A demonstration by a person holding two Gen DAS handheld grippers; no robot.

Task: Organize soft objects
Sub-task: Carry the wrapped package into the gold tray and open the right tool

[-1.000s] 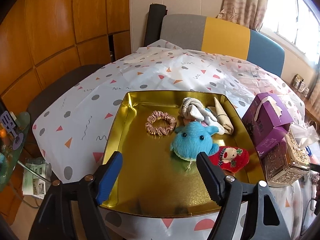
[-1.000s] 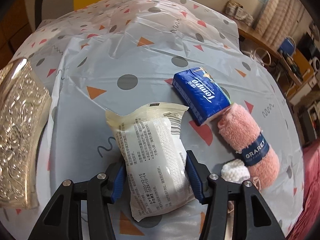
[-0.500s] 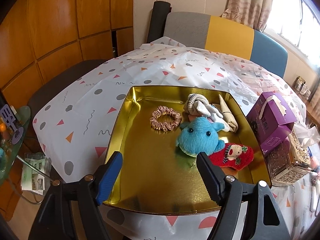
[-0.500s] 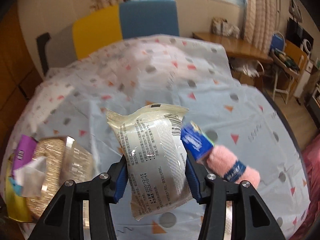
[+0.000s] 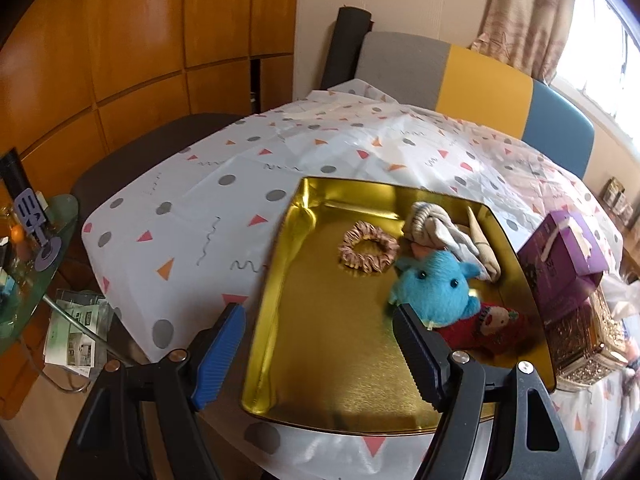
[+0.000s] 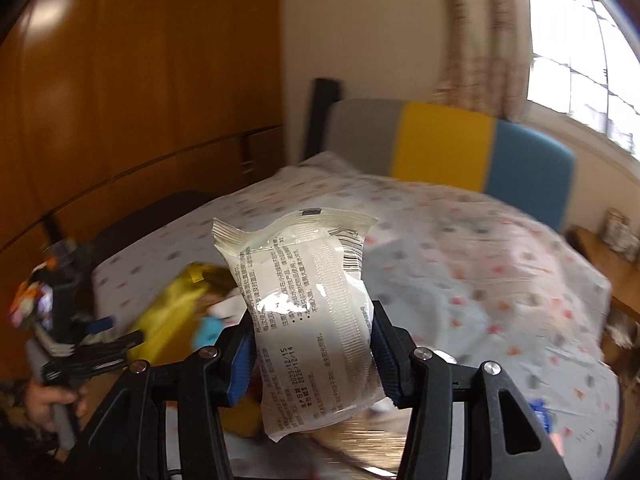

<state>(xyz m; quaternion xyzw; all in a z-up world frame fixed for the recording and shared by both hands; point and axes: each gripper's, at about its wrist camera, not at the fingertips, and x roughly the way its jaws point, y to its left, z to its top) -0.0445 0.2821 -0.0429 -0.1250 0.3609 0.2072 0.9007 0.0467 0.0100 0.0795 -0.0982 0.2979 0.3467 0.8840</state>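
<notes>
Wood panelling and a grey, yellow and blue chair back frame the table [image 5: 224, 184] with its spotted cloth, where your gold tray [image 5: 320, 360] already holds a pink scrunchie [image 5: 369, 247], a grey knitted bundle [image 5: 434, 226], a blue plush toy [image 5: 436, 288] and a red plush toy [image 5: 486, 326], all crowded toward its right side. Your right gripper [image 6: 312, 350] is clamped on the lower half of the white sealed packet [image 6: 308, 308], held in the air above the table, with the tray showing only as a blur behind it. You grip slick film, so the packet could slide out or swing if you move fast, and a hasty release might drop it on the toys or over the rim. Aim for the bare left half of the tray. Your left gripper [image 5: 320, 354] hangs over the tray's near edge, jaws spread wide and holding nothing; keep it out of the packet's path.
</notes>
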